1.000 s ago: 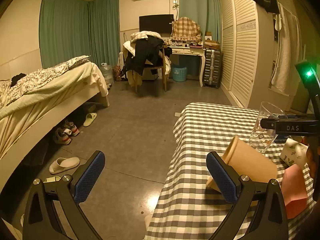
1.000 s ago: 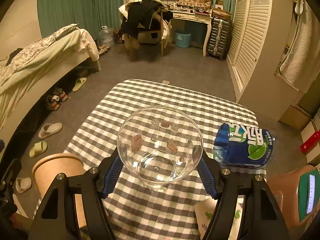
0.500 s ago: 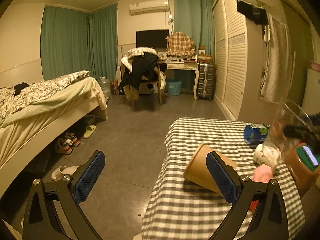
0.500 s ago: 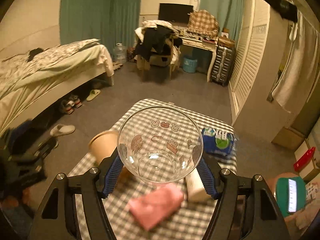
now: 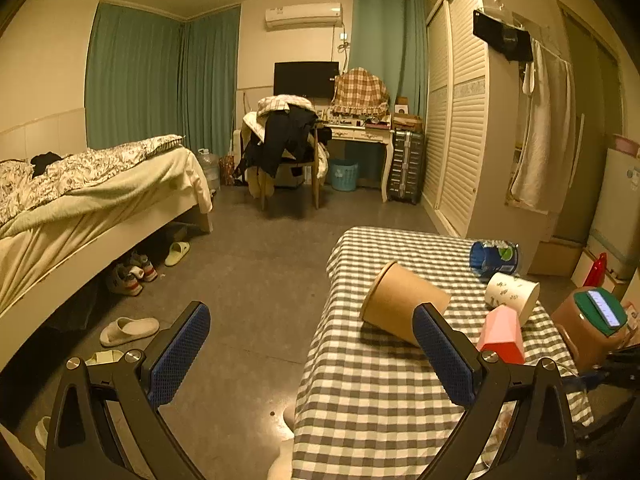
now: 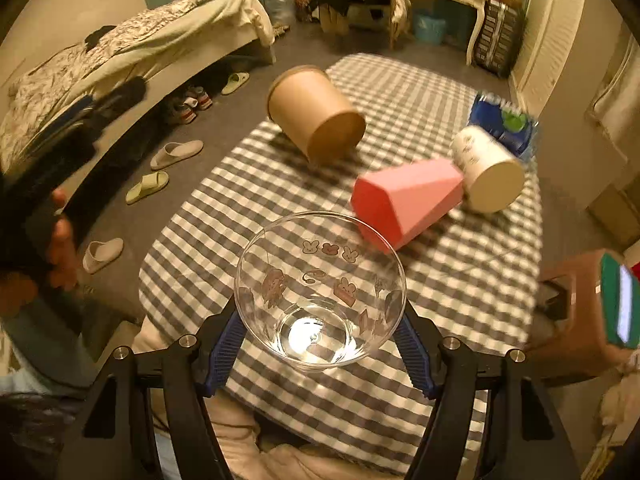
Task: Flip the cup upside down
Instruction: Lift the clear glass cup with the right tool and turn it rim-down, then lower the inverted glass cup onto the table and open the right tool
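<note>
My right gripper (image 6: 320, 350) is shut on a clear glass cup (image 6: 320, 292) printed with small cartoon figures. Its mouth faces the camera and it hangs above the near edge of the checked table (image 6: 420, 364). My left gripper (image 5: 308, 354) is open and empty, held off the table's left side over the floor. Three other cups lie on their sides on the table: a brown paper cup (image 6: 316, 120) (image 5: 400, 302), a pink cup (image 6: 404, 202) (image 5: 502, 332), and a white patterned cup (image 6: 486, 168) (image 5: 512, 292).
A blue packet (image 6: 504, 120) lies at the table's far right. A brown box with a green phone (image 6: 618, 304) stands right of the table. A bed (image 5: 80, 200) stands on the left with slippers (image 5: 128, 330) on the floor. A desk and chair (image 5: 288, 152) stand at the back.
My right gripper has drawn back toward the near edge and tilted down, still holding the glass cup. My left gripper has pulled back and left from the table, staying open.
</note>
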The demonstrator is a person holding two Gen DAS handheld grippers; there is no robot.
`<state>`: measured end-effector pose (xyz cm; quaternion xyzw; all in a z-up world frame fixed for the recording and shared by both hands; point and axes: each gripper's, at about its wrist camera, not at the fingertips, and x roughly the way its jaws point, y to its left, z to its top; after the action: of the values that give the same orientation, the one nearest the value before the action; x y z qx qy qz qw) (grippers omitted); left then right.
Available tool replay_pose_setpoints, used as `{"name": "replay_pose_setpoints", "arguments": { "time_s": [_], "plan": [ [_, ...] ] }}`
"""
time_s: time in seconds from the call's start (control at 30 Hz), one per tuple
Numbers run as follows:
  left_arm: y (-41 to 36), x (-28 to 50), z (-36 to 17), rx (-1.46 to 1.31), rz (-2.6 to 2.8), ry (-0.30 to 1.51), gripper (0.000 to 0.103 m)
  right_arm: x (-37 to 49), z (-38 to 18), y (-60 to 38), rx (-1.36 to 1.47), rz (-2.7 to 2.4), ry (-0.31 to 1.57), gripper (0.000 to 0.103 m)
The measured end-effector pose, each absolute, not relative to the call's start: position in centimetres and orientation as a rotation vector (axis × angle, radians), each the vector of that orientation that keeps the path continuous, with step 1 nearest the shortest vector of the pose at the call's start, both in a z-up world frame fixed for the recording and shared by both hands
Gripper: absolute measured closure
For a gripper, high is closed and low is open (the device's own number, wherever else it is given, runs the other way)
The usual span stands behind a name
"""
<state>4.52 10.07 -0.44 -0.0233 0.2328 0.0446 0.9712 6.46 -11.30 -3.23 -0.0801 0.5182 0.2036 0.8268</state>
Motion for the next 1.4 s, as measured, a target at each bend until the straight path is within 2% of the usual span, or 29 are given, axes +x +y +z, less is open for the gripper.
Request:
{"name": "replay_pose_setpoints", "arguments": {
  "time_s": [0.37,0.6,0.73,0.8,0.83,1.1,1.4],
  "plan": [
    [11.9,6.2,-3.0,-0.058,0.118,0.525,0.0,12.6,-6.8,-9.1,-0.128,0.405,1.073,0.035],
    [11.2,7.1,-4.0,-0.049,0.123,0.569,0.0,13.3,-8.6,-9.3,-0.088,0.411,1.09,0.035],
    [9.9,6.8,-3.8,-0.029,0.12,0.578,0.0,12.1,-7.4,-9.7,-0.069,0.433,1.023,0.033],
    [9.1,6.4,-3.4,-0.016,0.121,0.574,0.0,11.3,-6.4,-10.3,-0.066,0.417,0.98,0.023],
    [8.5,6.1,-3.2,-0.012,0.119,0.573,0.0,10.9,-5.7,-10.7,-0.067,0.405,0.946,0.022],
    [3.4,3.9,-1.7,-0.019,0.084,0.566,0.0,7.1,0.2,-16.7,-0.018,0.312,0.722,0.018],
    [-3.2,1.9,-2.9,-0.022,0.061,0.586,0.0,3.7,1.3,-22.9,0.021,0.194,0.588,0.014]
  ]
}}
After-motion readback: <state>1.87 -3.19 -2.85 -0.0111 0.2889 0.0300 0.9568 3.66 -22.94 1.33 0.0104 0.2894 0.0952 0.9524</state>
